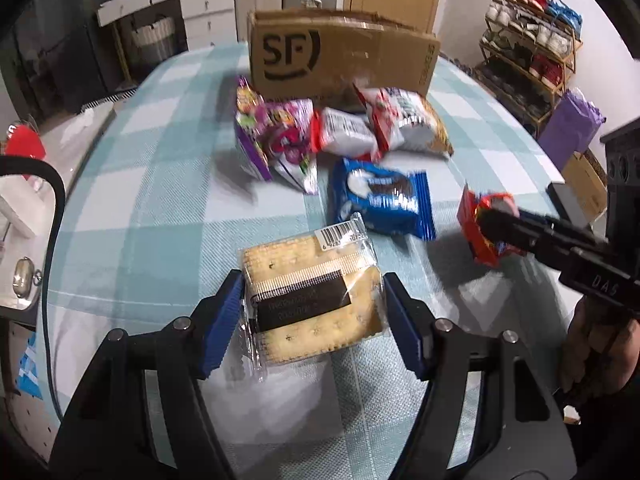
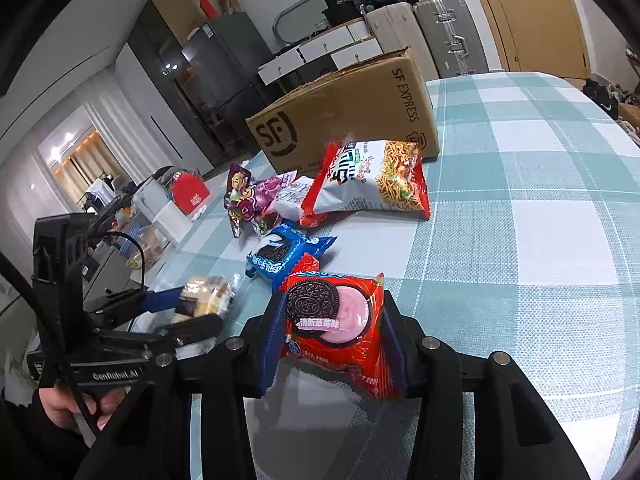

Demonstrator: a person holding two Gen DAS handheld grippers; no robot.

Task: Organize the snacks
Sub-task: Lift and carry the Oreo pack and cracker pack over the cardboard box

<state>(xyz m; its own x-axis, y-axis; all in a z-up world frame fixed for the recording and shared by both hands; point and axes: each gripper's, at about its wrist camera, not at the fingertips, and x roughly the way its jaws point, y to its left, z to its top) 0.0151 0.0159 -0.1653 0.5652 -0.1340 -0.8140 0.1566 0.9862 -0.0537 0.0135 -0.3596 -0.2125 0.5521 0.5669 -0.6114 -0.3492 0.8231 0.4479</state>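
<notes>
Here both tongs carry a packet. The left tongs (image 1: pixel 314 314) are closed on the cracker pack (image 1: pixel 312 296), blue pads pressing its two short sides, the pack lying flat between them and lifted just clear of the counter (image 1: pixel 160 208). The right tongs (image 2: pixel 334 332) clamp the red Oreo pack (image 2: pixel 340 320) by its edges, upright and facing the camera. The likely step is carrying both to the box (image 1: pixel 340 56), which stands at the far side beyond the loose snacks. To do it well, the left grip should stay level, since the clear wrapper looks slippery and crackers break easily; a gentle squeeze suffices. The path should pass above the blue Oreo pack (image 1: pixel 382 200) and the noodle bag (image 2: pixel 376 178), which lie between tongs and box.
</notes>
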